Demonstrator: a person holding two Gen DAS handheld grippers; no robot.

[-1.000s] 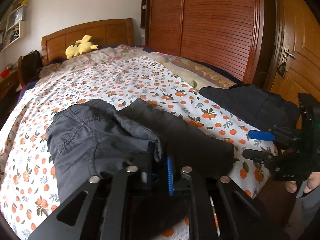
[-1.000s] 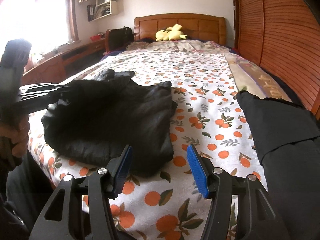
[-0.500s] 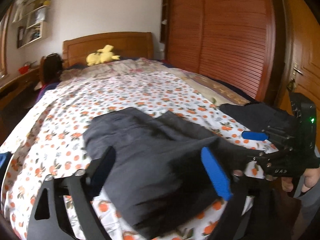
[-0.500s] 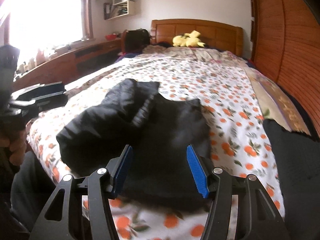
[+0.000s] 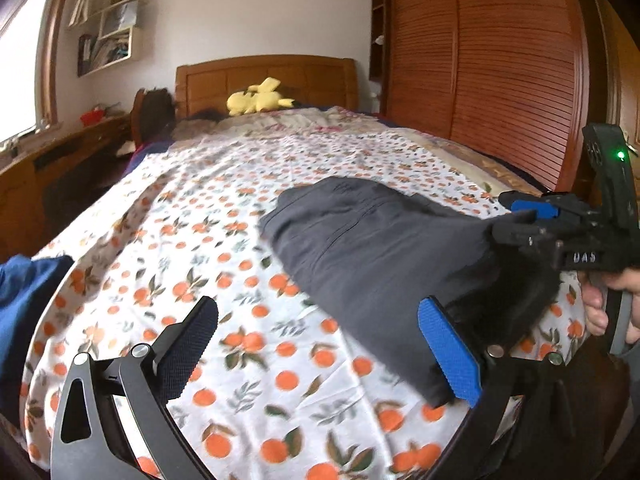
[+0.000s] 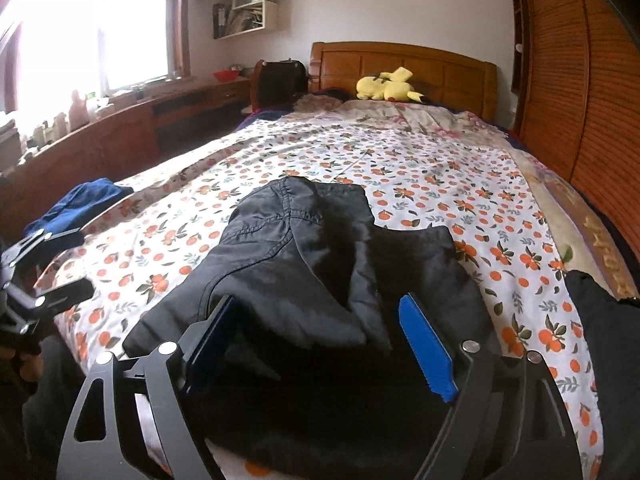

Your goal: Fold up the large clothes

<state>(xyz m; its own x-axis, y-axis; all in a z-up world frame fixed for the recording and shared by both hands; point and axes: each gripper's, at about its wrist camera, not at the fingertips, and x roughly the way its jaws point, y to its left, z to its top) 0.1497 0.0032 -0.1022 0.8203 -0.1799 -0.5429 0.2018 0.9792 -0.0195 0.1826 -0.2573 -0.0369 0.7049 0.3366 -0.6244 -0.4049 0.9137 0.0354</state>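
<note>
With the left gripper released over the bed and the right gripper opening around the dark folded trousers, withdraw both clear without dragging the fold.

Showing black skeleton frames with triangular cut-outs and silver round screws on both the left gripper and right gripper. Wearing blue ridged pads on the fingers. Glowing green on the right gripper's upright housing.
</note>
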